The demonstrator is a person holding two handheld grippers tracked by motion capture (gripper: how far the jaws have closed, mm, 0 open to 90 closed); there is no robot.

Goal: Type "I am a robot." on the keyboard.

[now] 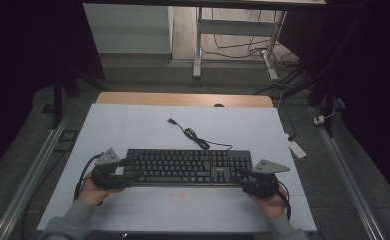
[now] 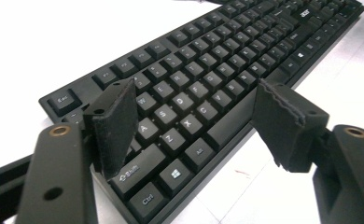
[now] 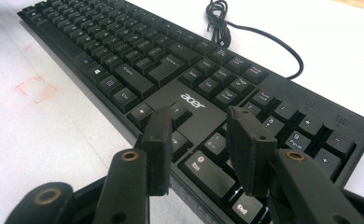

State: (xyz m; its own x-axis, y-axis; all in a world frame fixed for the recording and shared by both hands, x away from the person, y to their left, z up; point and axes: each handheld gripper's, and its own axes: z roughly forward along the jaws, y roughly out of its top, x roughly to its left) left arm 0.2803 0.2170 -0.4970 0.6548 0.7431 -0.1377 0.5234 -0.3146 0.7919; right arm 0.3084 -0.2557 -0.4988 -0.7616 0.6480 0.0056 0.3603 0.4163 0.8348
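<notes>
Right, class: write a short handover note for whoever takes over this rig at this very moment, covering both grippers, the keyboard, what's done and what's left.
Left gripper: jaws open, straddling the near left corner of the keyboard by the Shift and Ctrl keys; not clamped.
Right gripper: jaws open over the near right end, by the arrow keys and number pad; not clamped.
Keyboard: flat on the white table, its cable trailing loose behind it, unplugged.
Done: both grippers positioned at the ends.
Left: probably close both on the keyboard's edges, then lift or shift it evenly.
</notes>
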